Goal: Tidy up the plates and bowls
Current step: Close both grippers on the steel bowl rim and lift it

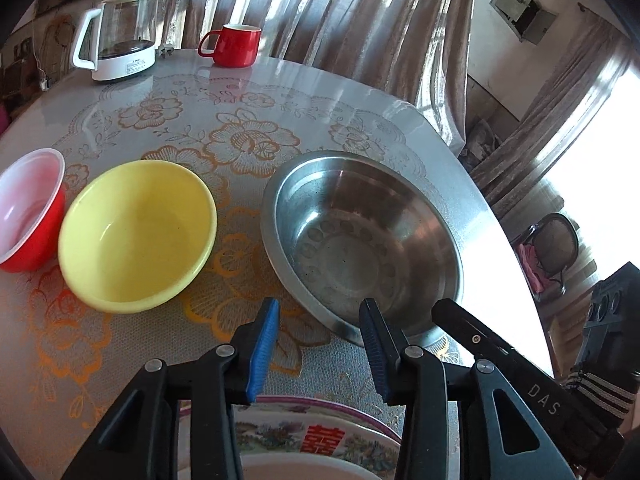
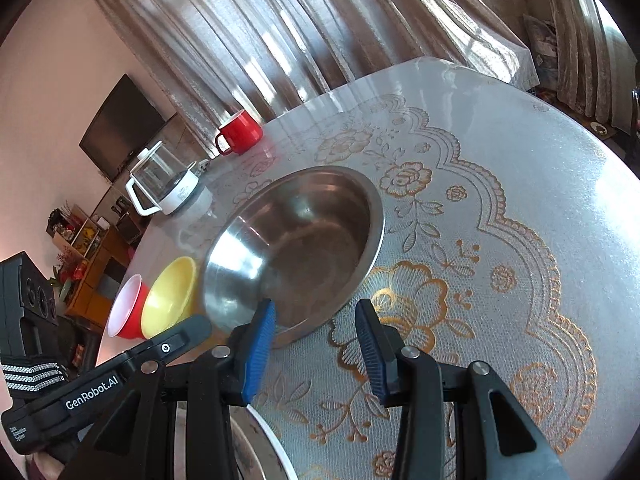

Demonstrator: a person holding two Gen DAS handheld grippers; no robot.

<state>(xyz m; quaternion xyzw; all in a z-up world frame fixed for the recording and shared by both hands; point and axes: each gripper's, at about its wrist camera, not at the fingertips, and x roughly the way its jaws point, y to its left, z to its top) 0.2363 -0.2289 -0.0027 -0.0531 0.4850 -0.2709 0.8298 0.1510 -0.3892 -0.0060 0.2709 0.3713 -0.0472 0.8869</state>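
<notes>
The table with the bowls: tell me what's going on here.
A person holds two grippers over the table. The left gripper and right gripper both hover near the steel basin's near rim, jaws apart and empty. The yellow bowl and red bowl sit separately beside it, unstacked. A patterned plate lies under the left gripper.

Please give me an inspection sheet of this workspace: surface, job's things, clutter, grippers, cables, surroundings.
Surface: round table under a floral lace-pattern cover.
Job's things: steel bowl, yellow bowl and red bowl in a row, all empty and upright; decorated plate at the near edge, under the grippers.
Clutter: red mug and glass kettle at the far side.
Grippers: left gripper and right gripper both open, holding nothing, near the steel bowl's rim.
Cables: a plug beside the kettle; its cord cannot be traced.
Surroundings: curtains, wall television, shelves.
</notes>
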